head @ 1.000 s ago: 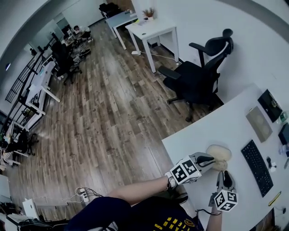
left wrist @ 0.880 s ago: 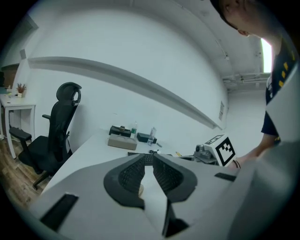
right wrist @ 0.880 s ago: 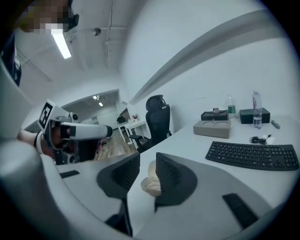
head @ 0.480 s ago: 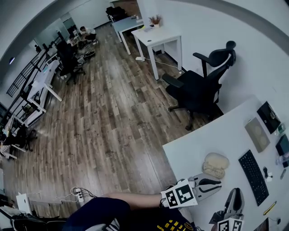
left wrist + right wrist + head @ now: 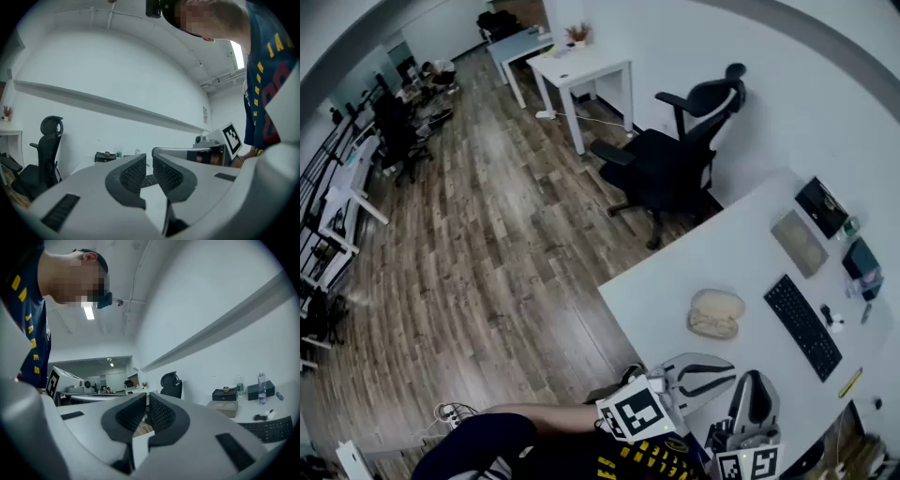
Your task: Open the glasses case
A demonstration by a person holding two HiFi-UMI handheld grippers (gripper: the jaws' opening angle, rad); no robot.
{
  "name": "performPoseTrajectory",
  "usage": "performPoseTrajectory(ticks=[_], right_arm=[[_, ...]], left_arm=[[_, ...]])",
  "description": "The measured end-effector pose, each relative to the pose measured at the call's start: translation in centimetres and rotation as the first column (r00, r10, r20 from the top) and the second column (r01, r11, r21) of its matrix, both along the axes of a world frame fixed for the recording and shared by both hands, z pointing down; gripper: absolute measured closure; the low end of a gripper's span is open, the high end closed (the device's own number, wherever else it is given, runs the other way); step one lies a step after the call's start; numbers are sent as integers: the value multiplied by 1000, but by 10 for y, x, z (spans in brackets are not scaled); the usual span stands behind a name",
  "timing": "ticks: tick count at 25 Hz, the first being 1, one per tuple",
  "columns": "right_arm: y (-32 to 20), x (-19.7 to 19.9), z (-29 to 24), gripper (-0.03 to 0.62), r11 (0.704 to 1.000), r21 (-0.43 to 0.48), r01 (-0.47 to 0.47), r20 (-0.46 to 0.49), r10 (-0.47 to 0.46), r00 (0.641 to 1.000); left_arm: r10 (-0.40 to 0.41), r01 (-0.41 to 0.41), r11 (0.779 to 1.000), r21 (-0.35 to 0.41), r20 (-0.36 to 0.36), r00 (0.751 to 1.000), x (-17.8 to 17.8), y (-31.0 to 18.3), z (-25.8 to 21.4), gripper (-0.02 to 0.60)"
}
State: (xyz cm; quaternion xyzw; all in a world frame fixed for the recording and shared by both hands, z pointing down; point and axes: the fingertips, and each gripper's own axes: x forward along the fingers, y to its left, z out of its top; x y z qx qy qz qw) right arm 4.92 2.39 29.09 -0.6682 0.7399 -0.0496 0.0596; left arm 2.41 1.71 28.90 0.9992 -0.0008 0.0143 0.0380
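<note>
The beige glasses case (image 5: pixel 716 313) lies open on the white table (image 5: pixel 675 281), both halves showing, with nothing touching it. My two grippers hang near the table's front edge, apart from the case. The left gripper (image 5: pixel 729 367) points toward the case; in the left gripper view its jaws (image 5: pixel 149 164) stand with only a narrow slit and nothing between them. To its right is the right gripper (image 5: pixel 754 377); its jaws (image 5: pixel 147 401) are closing, nearly together and empty.
A black keyboard (image 5: pixel 802 326) lies right of the case, with a beige box (image 5: pixel 799 242) and a black box (image 5: pixel 821 206) beyond it. A black office chair (image 5: pixel 675 159) stands off the table's far corner. A yellow pen (image 5: pixel 850 382) lies near the right edge.
Both grippers have drawn back from the case toward the table's front edge. The case, touched by both a second ago, now lies open by itself.
</note>
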Motion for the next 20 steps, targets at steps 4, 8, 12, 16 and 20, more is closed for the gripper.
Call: performPoseTrajectory(ticks=[4, 8, 12, 16, 20], right_arm=[[-11, -7, -4, 560, 1000, -9, -7, -27, 7, 1000], [-19, 22, 3, 560, 999, -39, -32, -3, 31, 1000], [-8, 36, 7, 560, 995, -65, -76, 14, 77, 997], [-3, 45, 4, 560, 994, -70, -87, 10, 88, 996], [-2, 66, -1, 560, 996, -67, -59, 12, 60, 998]], left_arm=[[33, -37, 990, 139, 33, 999, -3, -11, -2, 531], [-37, 40, 994, -99, 34, 999, 24, -25, 5, 531], [10, -3, 995, -100, 67, 998, 35, -18, 11, 531], [42, -31, 993, -110, 96, 994, 38, -14, 13, 531], [47, -36, 993, -114, 96, 994, 44, -17, 12, 531]])
